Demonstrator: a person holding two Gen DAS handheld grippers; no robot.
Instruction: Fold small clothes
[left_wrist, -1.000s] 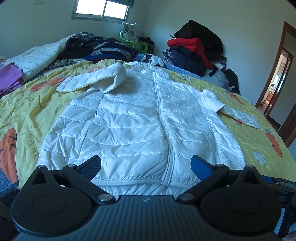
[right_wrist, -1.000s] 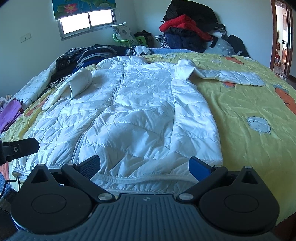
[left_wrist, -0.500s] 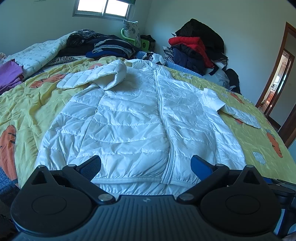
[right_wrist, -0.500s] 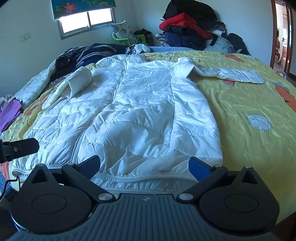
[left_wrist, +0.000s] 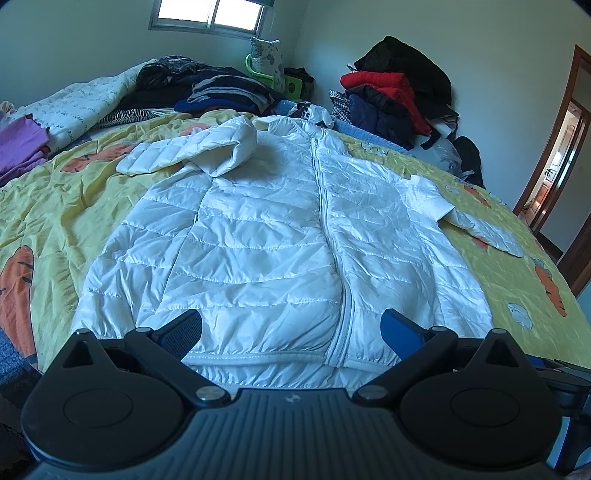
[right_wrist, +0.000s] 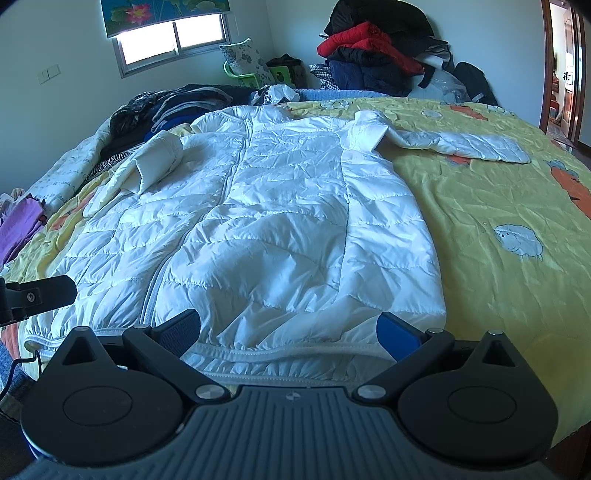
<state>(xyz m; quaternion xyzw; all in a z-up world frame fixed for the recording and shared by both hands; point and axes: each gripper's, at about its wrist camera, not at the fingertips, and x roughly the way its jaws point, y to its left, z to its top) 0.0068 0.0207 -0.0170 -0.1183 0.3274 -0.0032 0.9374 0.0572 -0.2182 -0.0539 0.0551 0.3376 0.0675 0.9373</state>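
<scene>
A white quilted puffer jacket (left_wrist: 280, 236) lies zipped and face up on the yellow bedspread (left_wrist: 55, 206), hem toward me. Its left sleeve (left_wrist: 192, 151) is folded over the shoulder; its right sleeve (left_wrist: 480, 229) lies stretched out to the side. My left gripper (left_wrist: 291, 328) is open and empty, hovering over the hem near the zip. My right gripper (right_wrist: 288, 328) is open and empty over the hem's right part. The jacket (right_wrist: 280, 221) fills the right wrist view, where part of the left gripper (right_wrist: 37, 295) shows at the left edge.
Piles of dark folded clothes (left_wrist: 225, 88) and a red and black heap (left_wrist: 391, 92) sit at the bed's far end. Purple clothes (left_wrist: 22, 147) lie far left. An open doorway (left_wrist: 561, 155) is at the right. Bare yellow bedspread (right_wrist: 498, 229) lies right of the jacket.
Both grippers have tilted and shifted slightly over the hem; both stay open. The jacket has not moved.
</scene>
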